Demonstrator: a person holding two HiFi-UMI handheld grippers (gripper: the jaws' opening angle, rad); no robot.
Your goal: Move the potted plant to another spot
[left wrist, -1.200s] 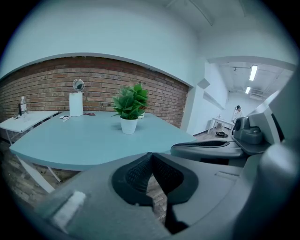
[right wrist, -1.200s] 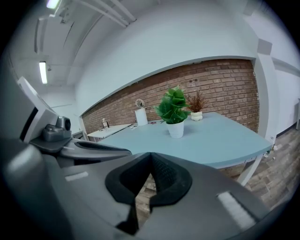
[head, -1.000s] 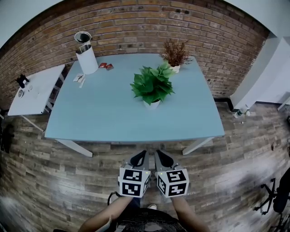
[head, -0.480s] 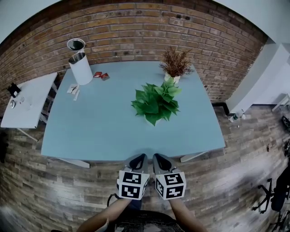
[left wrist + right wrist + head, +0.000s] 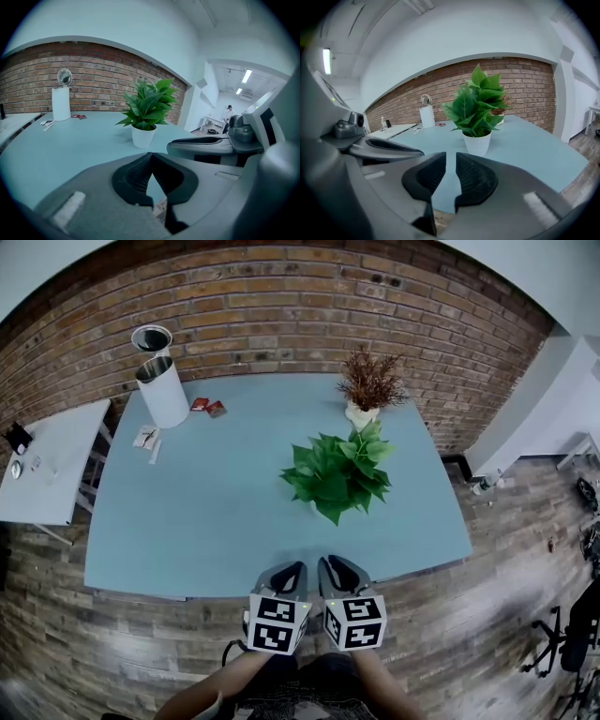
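My L gripper (image 5: 288, 570) is clenched, empty, at 6 o'clock edge of table (image 5: 178, 521). R gripper (image 5: 334, 565) just beside it: jaws were just opening a little, nothing between. Plant (image 5: 336, 480) stands approx. 12 o'clock from both, untouched.

Potted plant (image 5: 336, 479) mid-table (image 5: 202, 507), dried plant (image 5: 369, 386) behind it, canister (image 5: 164, 395) at far-left corner

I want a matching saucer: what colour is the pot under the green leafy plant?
Plain white. The pot shows best in the right gripper view.
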